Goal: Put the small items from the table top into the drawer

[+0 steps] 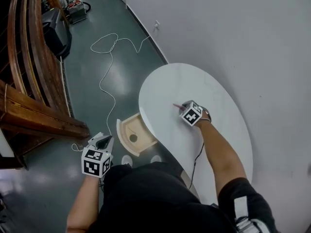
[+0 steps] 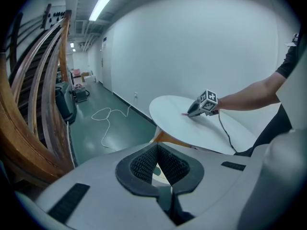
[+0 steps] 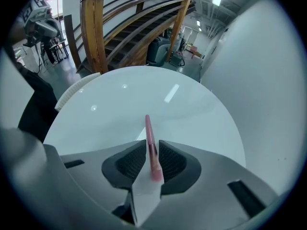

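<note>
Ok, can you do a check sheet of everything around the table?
Surface: white table, bare apart from one item.
Job's things: pink pen on the table; drawer open under the table's edge, with a small round thing inside.
Clutter: nothing seen.
Grippers: right tongs open, down around the pen, not squeezing it; left tongs open and empty, near the drawer.
Cables: white cord looped on the floor; black cable along the right arm.
Surroundings: wooden stairs, white wall, green-grey floor.
</note>
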A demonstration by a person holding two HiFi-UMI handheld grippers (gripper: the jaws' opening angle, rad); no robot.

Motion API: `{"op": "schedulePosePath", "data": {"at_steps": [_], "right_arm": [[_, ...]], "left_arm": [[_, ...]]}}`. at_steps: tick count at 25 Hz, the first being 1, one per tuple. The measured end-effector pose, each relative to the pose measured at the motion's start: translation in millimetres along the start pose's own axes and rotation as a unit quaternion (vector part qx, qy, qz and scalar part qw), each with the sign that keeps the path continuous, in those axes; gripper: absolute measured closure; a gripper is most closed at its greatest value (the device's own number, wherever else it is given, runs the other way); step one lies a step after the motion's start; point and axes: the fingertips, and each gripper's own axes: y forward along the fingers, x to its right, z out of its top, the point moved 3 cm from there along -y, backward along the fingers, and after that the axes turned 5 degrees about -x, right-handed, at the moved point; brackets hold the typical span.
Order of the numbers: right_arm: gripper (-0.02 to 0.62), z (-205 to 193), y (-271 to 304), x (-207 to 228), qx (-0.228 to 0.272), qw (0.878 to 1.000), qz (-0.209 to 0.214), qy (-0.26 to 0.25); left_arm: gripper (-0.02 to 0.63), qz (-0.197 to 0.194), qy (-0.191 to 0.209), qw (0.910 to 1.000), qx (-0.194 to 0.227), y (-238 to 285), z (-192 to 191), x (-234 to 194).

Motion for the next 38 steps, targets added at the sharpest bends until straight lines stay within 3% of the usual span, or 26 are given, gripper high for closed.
{"op": "schedulePosePath", "data": {"at_steps": [4, 7, 15, 24, 33, 38], "right_arm": [[0.551, -8.4, 10.1, -6.9, -0.012, 0.996, 0.077, 0.050], [0.549, -2.4, 8.7, -9.6, -0.007, 0.993, 0.103, 0.056], [0.549, -7.3, 4.8, -10.2, -0.011, 0.995, 0.061, 0.077], [0.549, 15.3, -39.9, -29.4, 0.076, 0.981, 0.058, 0.170], [0.549, 78.5, -81.9, -113.2, 0.169, 0.957, 0.100, 0.216], [0.549, 98.7, -82.2, -171.1, 0.188, 0.943, 0.136, 0.239]], "left_arm": [[0.592, -0.003, -0.007, 1.0000, -0.002, 5.4, -4.6, -1.2], [0.592, -0.006, -0.007, 1.0000, -0.001, 7.9, -3.2, -0.2], [0.592, -0.014, -0.003, 0.9999, 0.005, 9.9, 3.3, -5.5], [0.592, -0.037, 0.015, 0.9991, 0.015, 13.8, 10.1, -4.6], [0.592, -0.057, 0.028, 0.9978, 0.016, 13.3, 6.2, -14.1], [0.592, -0.064, 0.026, 0.9975, 0.012, 12.1, -2.7, -19.1]]}}
